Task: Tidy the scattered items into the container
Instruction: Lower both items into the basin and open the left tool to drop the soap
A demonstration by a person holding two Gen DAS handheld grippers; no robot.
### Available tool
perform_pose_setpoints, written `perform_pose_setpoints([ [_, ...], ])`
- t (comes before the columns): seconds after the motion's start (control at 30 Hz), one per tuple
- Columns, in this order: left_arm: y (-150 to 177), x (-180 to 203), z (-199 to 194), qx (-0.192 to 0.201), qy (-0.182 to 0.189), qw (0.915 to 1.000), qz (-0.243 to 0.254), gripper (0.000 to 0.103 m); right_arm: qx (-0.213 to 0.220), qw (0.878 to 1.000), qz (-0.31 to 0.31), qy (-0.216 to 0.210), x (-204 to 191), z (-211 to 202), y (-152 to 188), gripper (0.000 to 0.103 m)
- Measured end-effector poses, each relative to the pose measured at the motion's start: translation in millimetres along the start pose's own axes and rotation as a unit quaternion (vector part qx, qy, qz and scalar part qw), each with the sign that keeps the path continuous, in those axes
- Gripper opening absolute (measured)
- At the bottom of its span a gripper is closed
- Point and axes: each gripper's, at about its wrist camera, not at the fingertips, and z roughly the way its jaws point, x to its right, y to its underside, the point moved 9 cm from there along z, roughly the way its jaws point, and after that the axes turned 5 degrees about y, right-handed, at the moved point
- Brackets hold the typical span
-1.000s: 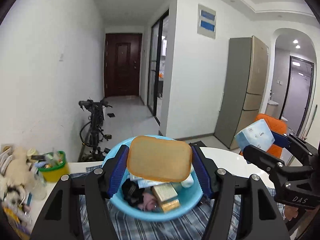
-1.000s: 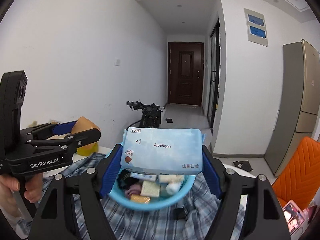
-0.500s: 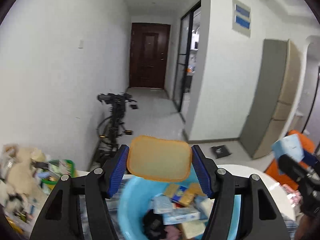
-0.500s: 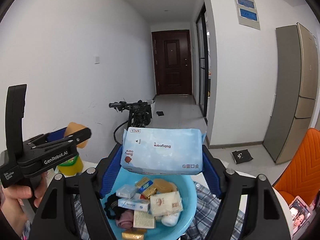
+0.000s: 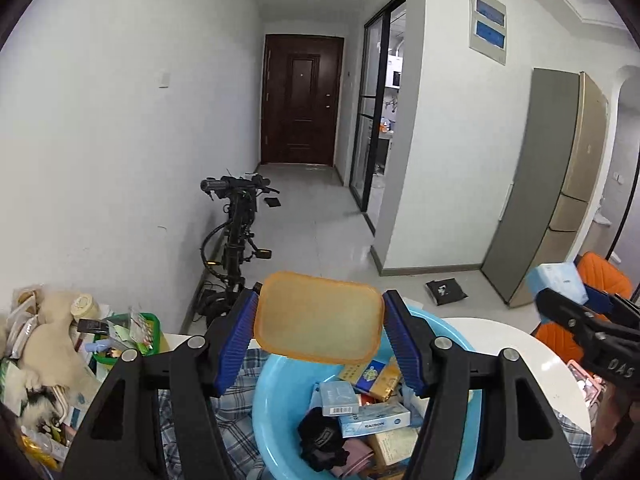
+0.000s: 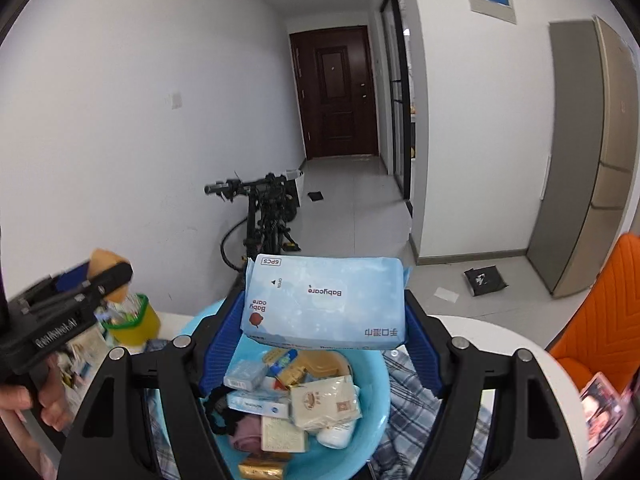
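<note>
In the left wrist view, the blue basin (image 5: pixel 280 412), which a second ago lay low under the fingers, has risen in the frame and now shows its contents from above, so the left gripper (image 5: pixel 320 336) has come over it and tipped downward; the drop looks close. Its fingers are clamped on the orange sponge pad (image 5: pixel 318 316), which spans the full gap between the blue pads (image 5: pixel 236 340) and hangs above the basin's far rim. The right gripper (image 5: pixel 560 300) shows at the right edge. In the right wrist view, the basin (image 6: pixel 372 412) has likewise slid under the right gripper (image 6: pixel 324 320), which grips the wet-wipes pack (image 6: pixel 324 300) crosswise, over the far half of the basin on the checked cloth (image 6: pixel 416 396). Both items are above the container, neither yet released.
</note>
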Motion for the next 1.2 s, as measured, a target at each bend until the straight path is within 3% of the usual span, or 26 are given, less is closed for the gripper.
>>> perform_pose_setpoints([
  [0.17, 6.1, 8.6, 4.6, 0.002, 0.001, 1.0, 0.003, 0.066, -0.014, 1.0, -0.006, -0.014, -5.0, 2.8, -4.5, 0.073],
  [0.3, 11.1, 16.1, 18.7, -0.029, 0.006, 0.9996, 0.003, 0.066, -0.042, 0.999, -0.025, -0.005, -6.0, 11.3, 0.0, 0.073],
  [0.4, 24.3, 19.6, 38.4, -0.095, 0.008, 0.9954, 0.004, 0.066, -0.084, 0.995, -0.044, 0.002, -4.2, 22.6, 8.2, 0.073],
  [0.53, 50.4, 15.0, 61.1, -0.189, -0.016, 0.9818, 0.007, 0.066, -0.159, 0.986, -0.051, 0.009, -1.3, 40.9, 31.3, 0.073],
  [0.6, 64.2, 11.3, 68.8, -0.231, -0.006, 0.9729, -0.015, 0.066, -0.193, 0.98, -0.056, 0.007, 0.1, 47.1, 43.3, 0.073],
  [0.67, 70.9, 3.0, 72.7, -0.253, -0.016, 0.9662, -0.046, 0.065, -0.193, 0.979, -0.069, -0.004, -1.7, 46.6, 46.3, 0.073],
  [0.8, 73.0, 1.3, 75.2, -0.261, -0.007, 0.9632, -0.062, 0.066, -0.208, 0.976, -0.057, -0.004, 5.8, 46.7, 51.3, 0.073],
  [1.1, 78.1, 6.3, 87.1, -0.253, -0.007, 0.9667, -0.036, 0.066, -0.209, 0.976, -0.061, -0.01, 0.0, 60.7, 55.4, 0.073],
  [1.2, 89.8, 4.3, 100.0, -0.266, -0.005, 0.9633, -0.033, 0.066, -0.216, 0.974, -0.064, -0.012, -3.5, 75.2, 65.4, 0.073],
])
